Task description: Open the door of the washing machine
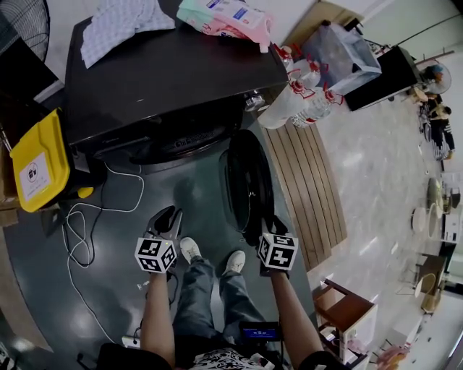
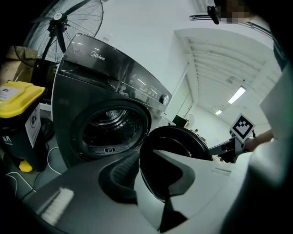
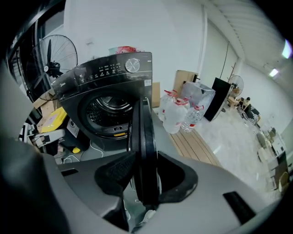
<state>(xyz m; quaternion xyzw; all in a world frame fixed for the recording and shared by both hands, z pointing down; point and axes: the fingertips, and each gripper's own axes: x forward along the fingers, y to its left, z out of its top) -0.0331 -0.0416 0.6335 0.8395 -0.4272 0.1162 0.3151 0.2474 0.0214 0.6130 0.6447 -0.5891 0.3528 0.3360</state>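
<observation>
Grey floor (image 1: 116,285) before the front-loading washing machine (image 1: 181,72): its door (image 1: 249,184) stands swung out, rim clamped in the right gripper (image 1: 270,222) to pull it; the left gripper (image 1: 166,217) hangs alongside, jaws narrowly parted, empty

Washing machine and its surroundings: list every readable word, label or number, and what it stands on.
"Midea": on the washing machine, top front.
Control panel markings: too small to read.
Yellow bin label: blurred, unreadable.
Pink packet print: blurred, unreadable.
</observation>
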